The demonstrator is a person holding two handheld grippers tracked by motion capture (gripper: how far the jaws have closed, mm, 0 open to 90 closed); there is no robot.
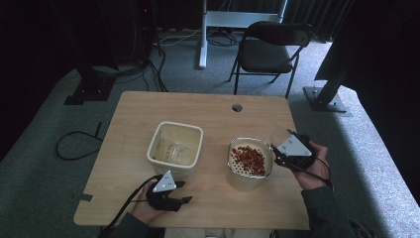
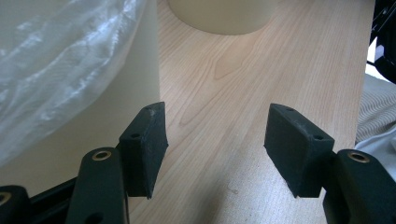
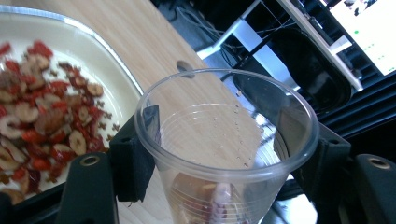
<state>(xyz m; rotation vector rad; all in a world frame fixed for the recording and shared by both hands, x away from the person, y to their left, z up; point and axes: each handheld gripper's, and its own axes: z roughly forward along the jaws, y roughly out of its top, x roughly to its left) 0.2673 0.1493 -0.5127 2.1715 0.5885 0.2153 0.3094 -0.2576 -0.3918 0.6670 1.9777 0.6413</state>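
Note:
A cream strainer bowl holding red dried fruit slices stands right of the table's middle. Just past its right rim, my right gripper is shut on a clear plastic cup. In the right gripper view the cup sits upright between the jaws of that gripper, a few pieces at its bottom, the fruit to its left. My left gripper rests open near the front edge, beside a cream bin. Bare wood lies between the left gripper's jaws.
The cream bin has a clear plastic liner and a clear cup inside it. A cable hole sits near the table's far edge. A folding chair stands behind the table, and cables lie on the floor at left.

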